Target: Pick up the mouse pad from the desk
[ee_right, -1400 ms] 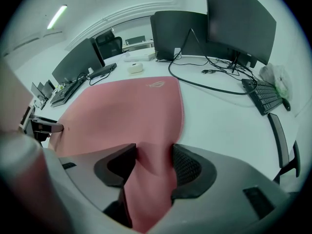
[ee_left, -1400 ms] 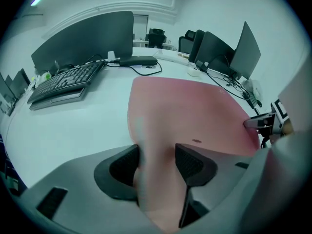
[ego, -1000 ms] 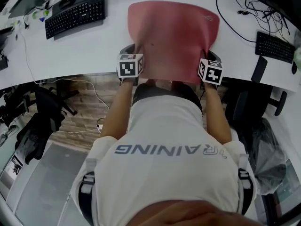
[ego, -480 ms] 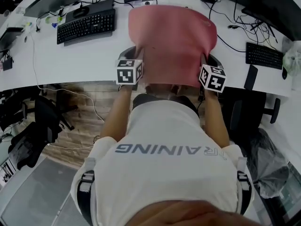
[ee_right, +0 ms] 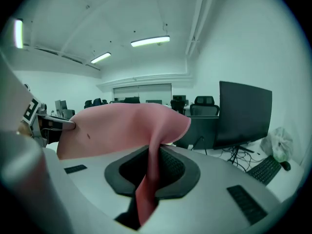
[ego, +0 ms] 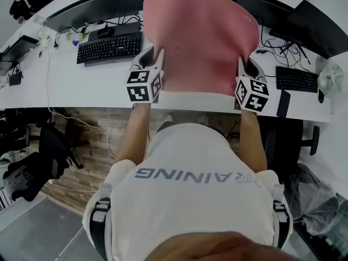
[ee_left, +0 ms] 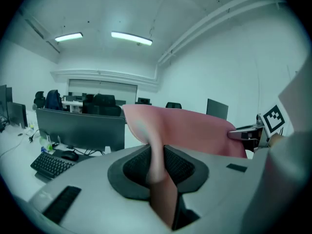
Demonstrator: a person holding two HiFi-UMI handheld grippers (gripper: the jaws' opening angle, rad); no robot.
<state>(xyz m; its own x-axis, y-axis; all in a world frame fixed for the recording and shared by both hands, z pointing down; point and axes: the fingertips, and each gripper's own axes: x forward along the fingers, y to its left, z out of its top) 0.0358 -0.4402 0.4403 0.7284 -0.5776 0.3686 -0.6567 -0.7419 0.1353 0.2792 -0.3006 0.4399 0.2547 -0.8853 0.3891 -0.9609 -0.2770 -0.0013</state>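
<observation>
Nearest is the person's white shirt (ego: 190, 189), with 2 bare arms reaching forward. The left claw (ego: 154, 58) is clamped on the left edge of the pink mouse pad (ego: 201, 42). Its jaws have just been closing, with the pad's edge pinched between them and hanging down in a fold. The right claw (ego: 246, 69) is clamped on the pad's right edge the same way. The pad is stretched between the 2 claws, held up above the white bench (ego: 81, 86). From the left gripper view it runs off to the right toward the other claw. On the bench beyond, a black keyboard (ego: 109, 47) lies to the left of the pad, with a dark monitor (ego: 98, 7) behind it. A 2nd keyboard (ego: 296, 79) lies at the right.
</observation>
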